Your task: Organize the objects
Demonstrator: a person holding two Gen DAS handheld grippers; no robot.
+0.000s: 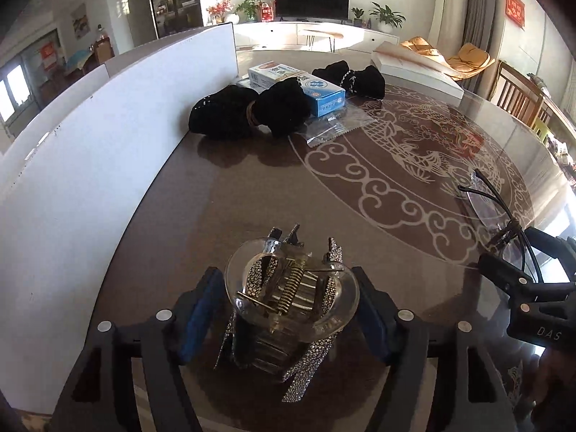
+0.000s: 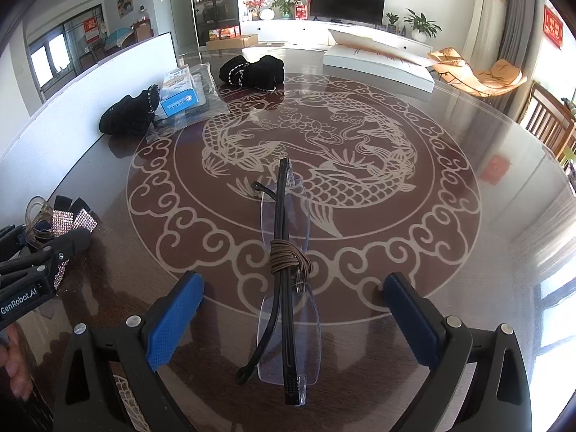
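A clear hair claw clip with rhinestone strips (image 1: pixel 291 295) lies on the table between the open fingers of my left gripper (image 1: pixel 288 309); the pads stand a little apart from it on both sides. Folded rimless glasses (image 2: pixel 288 280), bound with a brown hair tie (image 2: pixel 288 255), lie between the wide-open fingers of my right gripper (image 2: pixel 291 309), untouched. The claw clip (image 2: pixel 61 223) and left gripper also show at the left of the right wrist view. The glasses (image 1: pixel 504 216) and right gripper show at the right of the left wrist view.
Two black scrunchies (image 1: pixel 248 111) (image 1: pixel 351 77), a blue-white box (image 1: pixel 298 84) and clear plastic packets (image 1: pixel 334 126) lie at the far left of the round glass table (image 2: pixel 450 216). A white board (image 1: pixel 90 165) stands along the left. A flat white box (image 2: pixel 378 61) sits far back.
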